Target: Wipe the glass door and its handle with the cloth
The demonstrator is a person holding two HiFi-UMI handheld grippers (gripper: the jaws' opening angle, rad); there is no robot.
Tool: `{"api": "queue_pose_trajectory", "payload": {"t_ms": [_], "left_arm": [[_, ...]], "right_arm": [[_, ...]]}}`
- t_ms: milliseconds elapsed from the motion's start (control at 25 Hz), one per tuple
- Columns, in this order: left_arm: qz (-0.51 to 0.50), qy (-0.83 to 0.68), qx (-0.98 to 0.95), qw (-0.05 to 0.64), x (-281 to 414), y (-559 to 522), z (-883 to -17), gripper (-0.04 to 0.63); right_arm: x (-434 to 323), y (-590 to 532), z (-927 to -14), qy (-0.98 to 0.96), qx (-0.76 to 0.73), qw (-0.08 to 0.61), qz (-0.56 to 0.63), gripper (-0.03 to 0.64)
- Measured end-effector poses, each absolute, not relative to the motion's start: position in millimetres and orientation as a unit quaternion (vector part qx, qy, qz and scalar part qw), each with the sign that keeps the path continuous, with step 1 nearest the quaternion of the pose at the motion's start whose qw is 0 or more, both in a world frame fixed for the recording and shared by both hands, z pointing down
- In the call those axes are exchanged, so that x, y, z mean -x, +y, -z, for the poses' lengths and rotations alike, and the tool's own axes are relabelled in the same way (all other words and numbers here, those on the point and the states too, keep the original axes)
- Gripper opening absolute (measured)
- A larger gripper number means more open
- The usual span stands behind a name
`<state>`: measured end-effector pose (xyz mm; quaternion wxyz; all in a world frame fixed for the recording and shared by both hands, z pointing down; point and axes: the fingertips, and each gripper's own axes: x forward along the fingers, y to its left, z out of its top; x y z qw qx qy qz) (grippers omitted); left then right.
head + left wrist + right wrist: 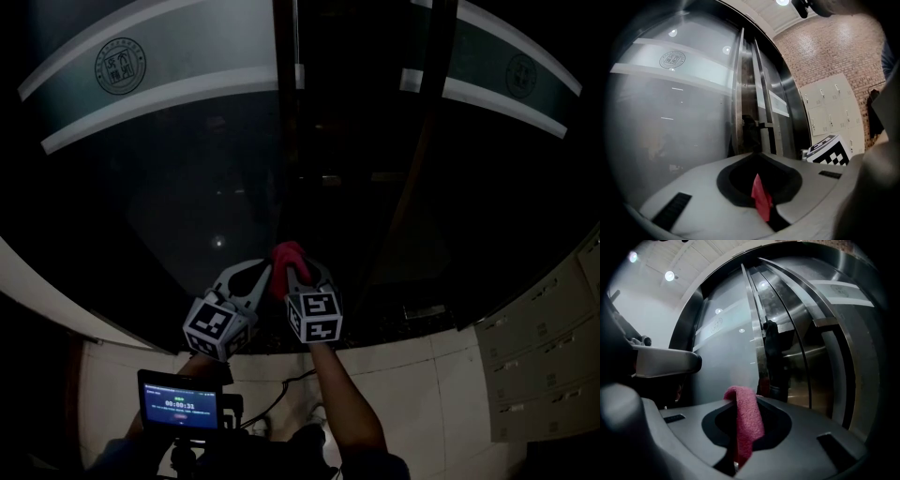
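Dark glass door (187, 206) dead ahead. Clamping red cloth (289, 255) at 6 o'clock with left gripper (265, 277) and right gripper (298, 275), both pinched tight on it. Probably just starting the wipe; next calls for pressing cloth flat, sweeping toward 12.

The cloth (743, 420) is pinkish red. The left gripper (757, 154) is pale grey and the right gripper (754, 398) darker grey, each with a marker cube (314, 317) of black-and-white squares. The dark glass door (187, 187) carries a pale band (159, 80) with a green round seal. The lockers (829, 110) are cream and the brick wall (834, 51) reddish.
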<state>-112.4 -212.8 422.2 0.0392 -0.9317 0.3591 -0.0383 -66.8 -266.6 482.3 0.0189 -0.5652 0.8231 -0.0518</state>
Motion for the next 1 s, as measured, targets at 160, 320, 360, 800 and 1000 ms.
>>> {"api": "queue_pose_trajectory", "payload": {"t_ms": [160, 320, 360, 800, 1000], "left_arm": [[0.037, 0.354, 0.934, 0.028, 111, -209, -420, 0.012], [0.023, 0.352, 0.935, 0.029, 120, -201, -407, 0.012], [0.018, 0.354, 0.935, 0.029, 126, -199, -402, 0.012], [0.001, 0.326, 0.945, 0.019, 198, -139, -373, 0.012], [0.003, 0.342, 0.939, 0.039, 217, -114, -365, 0.012]], "right_arm": [[67, -263, -476, 0.822, 0.567, 0.017, 0.051, 0.029], [71, -249, -443, 0.822, 0.568, 0.028, 0.027, 0.029], [73, -242, -431, 0.822, 0.568, 0.032, 0.017, 0.029], [131, -144, -352, 0.829, 0.551, 0.09, -0.037, 0.029], [151, -113, -340, 0.842, 0.528, 0.094, -0.056, 0.029]]}}
